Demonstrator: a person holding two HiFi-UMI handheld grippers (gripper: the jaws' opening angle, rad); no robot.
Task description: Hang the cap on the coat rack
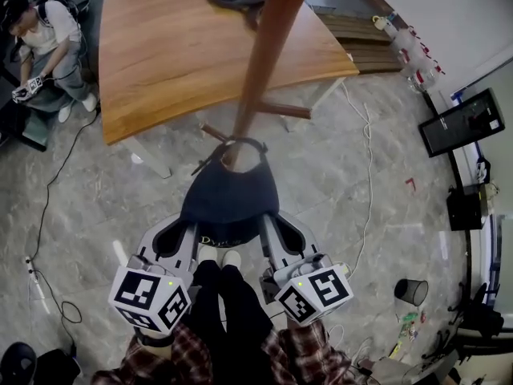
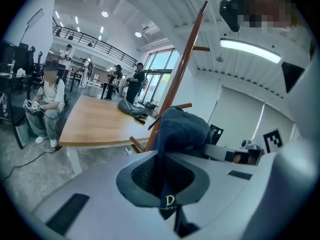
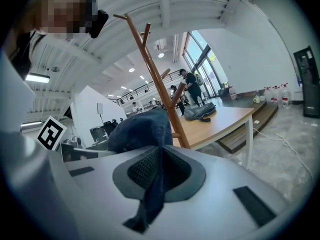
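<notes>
Marbled floor and a wooden desk (image 1: pixel 176 54) lay beyond the coat rack (image 1: pixel 260 70). Left tongs (image 1: pixel 180 239) and right tongs (image 1: pixel 279 235) each clamped the dark cap (image 1: pixel 230 195), which hung against the pole. Its fabric looked soft and light, best gripped at the edges.

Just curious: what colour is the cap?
The cap is dark navy; head view shows it best.
</notes>
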